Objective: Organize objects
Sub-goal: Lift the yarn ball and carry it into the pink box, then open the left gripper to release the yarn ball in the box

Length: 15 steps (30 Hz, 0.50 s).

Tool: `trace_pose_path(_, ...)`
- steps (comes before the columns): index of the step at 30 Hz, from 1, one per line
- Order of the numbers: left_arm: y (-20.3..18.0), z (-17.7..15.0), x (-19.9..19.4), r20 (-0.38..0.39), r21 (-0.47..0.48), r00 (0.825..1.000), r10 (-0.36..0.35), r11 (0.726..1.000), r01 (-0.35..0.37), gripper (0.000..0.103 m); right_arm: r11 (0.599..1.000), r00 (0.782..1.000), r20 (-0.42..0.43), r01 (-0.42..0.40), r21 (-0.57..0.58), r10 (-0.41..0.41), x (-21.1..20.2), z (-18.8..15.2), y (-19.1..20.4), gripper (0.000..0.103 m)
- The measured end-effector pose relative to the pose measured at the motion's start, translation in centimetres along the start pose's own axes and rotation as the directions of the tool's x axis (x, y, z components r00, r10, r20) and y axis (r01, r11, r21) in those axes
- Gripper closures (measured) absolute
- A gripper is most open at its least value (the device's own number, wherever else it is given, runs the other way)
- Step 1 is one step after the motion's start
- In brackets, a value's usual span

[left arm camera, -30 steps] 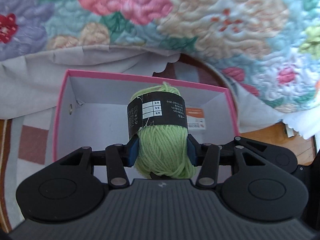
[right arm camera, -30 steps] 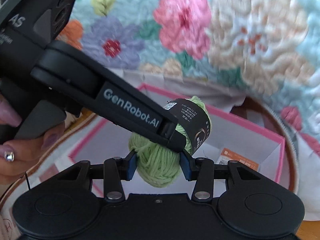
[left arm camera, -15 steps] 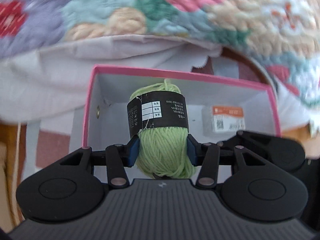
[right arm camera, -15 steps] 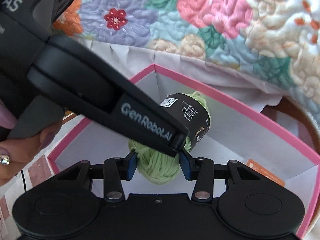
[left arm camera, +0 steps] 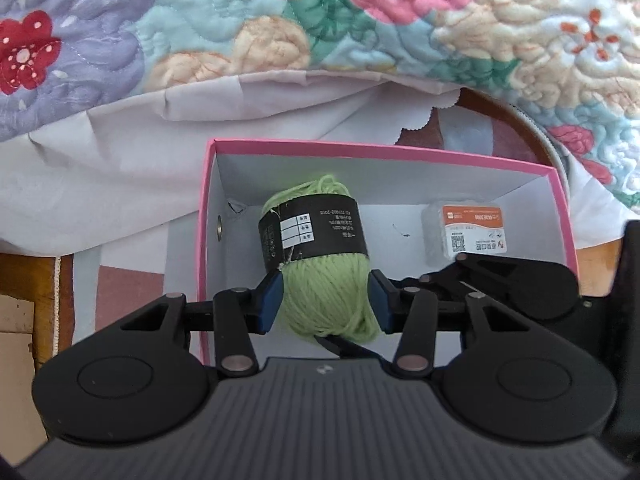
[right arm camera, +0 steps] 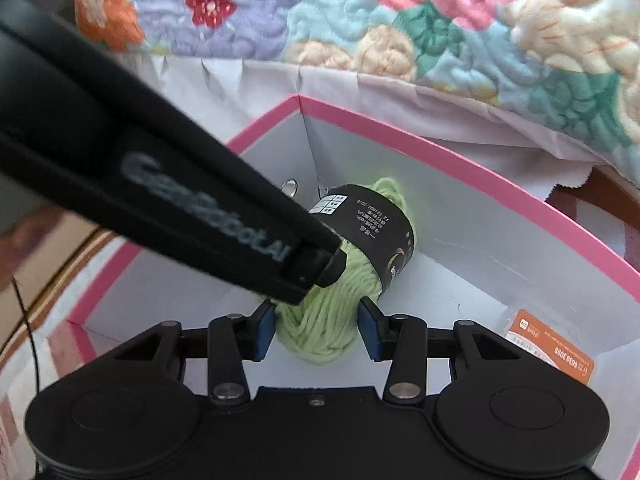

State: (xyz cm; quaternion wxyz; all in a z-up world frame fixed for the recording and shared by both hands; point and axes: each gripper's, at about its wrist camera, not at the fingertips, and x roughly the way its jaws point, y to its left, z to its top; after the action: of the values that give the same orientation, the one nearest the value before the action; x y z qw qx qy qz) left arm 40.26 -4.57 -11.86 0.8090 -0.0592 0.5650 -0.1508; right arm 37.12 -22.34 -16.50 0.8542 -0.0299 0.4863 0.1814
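Both claws grip one skein of yarn (left arm camera: 328, 292). The left claw (left arm camera: 326, 302) is closed to the width of the skein, its blue pads (left arm camera: 269, 300) pressed into the lower green windings. The right claw (right arm camera: 316, 326) pinches the same lower end from another angle, with pads touching both sides. The skein hangs inside the pink box (left arm camera: 400, 152), above its white floor; contact with the floor cannot be confirmed.

Risk: two claws on one soft body. If they move apart or twist against each other, the loose strands may stretch, snag on a pad edge or pull out of the wind. If only one claw opens, the skein may swing on the other. The black paper band (left arm camera: 316, 232) is thin and could tear or slip off if a finger catches it.

Materials: the yarn is soft, ribbed and compressible, wound in an oblong shape. The box is stiff card with straight walls and a pink rim. A small clear packet with an orange label (left arm camera: 466, 232) lies at the box's far right corner. Beyond the box, a grey sheet (left arm camera: 120, 152) and a puffy flowered quilt (left arm camera: 360, 20) lie in folds.
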Motion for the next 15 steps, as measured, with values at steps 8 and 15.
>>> trace_pose_path(8, 1.0, -0.1, -0.2, 0.046, -0.064, 0.999, -0.009, 0.998, 0.012, 0.069, 0.999, 0.999, -0.026, -0.036, 0.022, 0.037, 0.6, 0.3, -0.2, 0.043)
trace_pose_path(15, 1.0, -1.1, -1.2, 0.052, -0.064, 0.998, 0.023, 0.998, -0.02, 0.069, 0.997, 0.999, 0.016, -0.033, 0.073, 0.032, -1.7, -1.4, -0.6, 0.039)
